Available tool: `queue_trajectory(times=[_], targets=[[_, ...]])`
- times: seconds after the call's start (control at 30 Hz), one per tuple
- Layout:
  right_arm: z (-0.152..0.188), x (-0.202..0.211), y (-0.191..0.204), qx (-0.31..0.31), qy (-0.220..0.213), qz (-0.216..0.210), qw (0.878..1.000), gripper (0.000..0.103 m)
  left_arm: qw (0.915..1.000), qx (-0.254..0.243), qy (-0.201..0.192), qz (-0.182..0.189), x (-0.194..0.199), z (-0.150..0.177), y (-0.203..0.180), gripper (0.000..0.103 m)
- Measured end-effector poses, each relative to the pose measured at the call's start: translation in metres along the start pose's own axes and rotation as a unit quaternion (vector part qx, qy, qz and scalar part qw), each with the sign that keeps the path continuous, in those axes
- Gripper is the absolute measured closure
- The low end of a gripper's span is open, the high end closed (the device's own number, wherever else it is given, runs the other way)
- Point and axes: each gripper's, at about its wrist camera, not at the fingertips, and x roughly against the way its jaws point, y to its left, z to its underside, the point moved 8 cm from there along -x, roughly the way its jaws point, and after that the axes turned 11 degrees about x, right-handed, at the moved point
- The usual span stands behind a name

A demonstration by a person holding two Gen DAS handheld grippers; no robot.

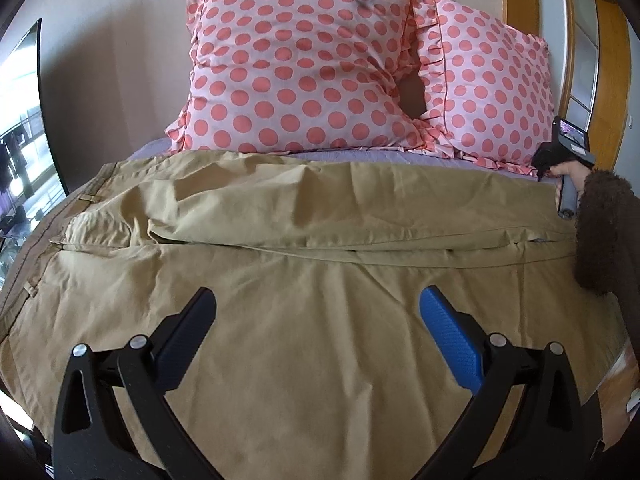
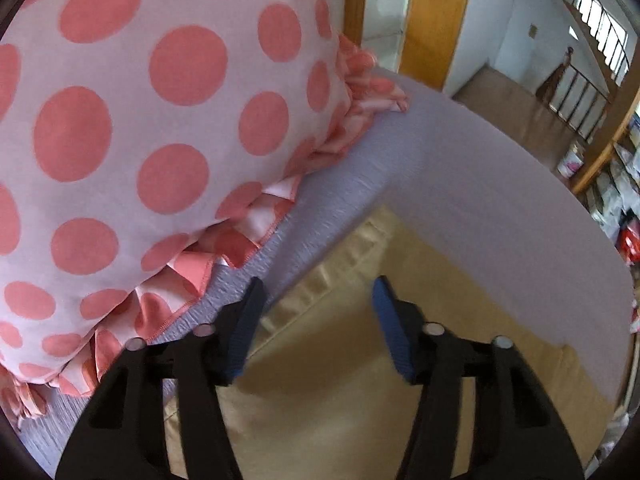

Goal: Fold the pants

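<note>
Tan pants (image 1: 320,240) lie spread across the bed, waistband at the left, legs running to the right, one leg laid beside the other. My left gripper (image 1: 316,304) is open and empty, low over the near leg. My right gripper (image 2: 316,292) is open and empty above the hem end of the pants (image 2: 360,280), close to the pillow. The right gripper also shows in the left wrist view (image 1: 568,168), held in a hand with a brown fuzzy sleeve at the far right.
Two pink polka-dot pillows (image 1: 304,64) (image 1: 488,92) stand against the wall behind the pants. The near pillow (image 2: 140,120) fills the right wrist view's left. Lilac bed sheet (image 2: 480,180) ends at an edge on the right; a doorway and shelves lie beyond.
</note>
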Motion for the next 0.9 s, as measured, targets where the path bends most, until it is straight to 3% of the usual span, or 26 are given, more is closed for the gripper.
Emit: queue_trajectory(times=[0.03, 0.13, 0.27, 0.37, 0.4, 0.5, 0.6, 0.7, 0.77, 0.83, 0.9], targets=[[0.0, 0.0, -0.004, -0.001, -0.008, -0.001, 1.0, 0.085, 1.0, 0.002, 0.001, 0.001, -0.001, 0.0, 0.001, 0.002], [0.004, -0.001, -0.029, -0.048, -0.033, -0.055, 0.997, 0.097, 0.9999, 0.015, 0.003, 0.006, -0.001, 0.001, 0.005, 0.002], [0.01, 0.005, -0.055, -0.116, -0.055, -0.166, 0.978, 0.099, 0.9991, 0.04, -0.005, 0.012, 0.009, -0.002, 0.016, 0.002], [0.028, 0.051, -0.088, -0.144, -0.115, -0.246, 0.952, 0.099, 0.9978, 0.056, -0.032, 0.014, 0.025, -0.007, 0.029, 0.002], [0.046, 0.076, -0.108, -0.155, -0.139, -0.283, 0.936, 0.099, 0.9968, 0.064, -0.046, 0.013, 0.032, -0.01, 0.035, 0.002], [0.105, 0.125, -0.148, -0.175, -0.156, -0.342, 0.91, 0.099, 0.9941, 0.078, -0.075, 0.002, 0.047, -0.018, 0.051, 0.002], [0.175, 0.15, -0.18, -0.185, -0.14, -0.346, 0.909, 0.099, 0.9921, 0.083, -0.094, -0.004, 0.059, -0.03, 0.063, 0.002], [0.208, 0.136, -0.185, -0.195, -0.087, -0.345, 0.914, 0.097, 0.9898, 0.081, -0.116, -0.004, 0.07, -0.045, 0.073, 0.002], [0.214, 0.127, -0.186, -0.204, -0.064, -0.347, 0.913, 0.087, 0.9892, 0.081, -0.122, 0.005, 0.073, -0.054, 0.08, 0.002], [0.221, 0.123, -0.189, -0.221, -0.045, -0.344, 0.911, 0.065, 0.9898, 0.084, -0.113, 0.023, 0.072, -0.06, 0.086, 0.002], [0.223, 0.121, -0.187, -0.225, -0.039, -0.344, 0.911, 0.061, 0.9885, 0.101, -0.1, 0.052, 0.068, -0.066, 0.095, 0.002]])
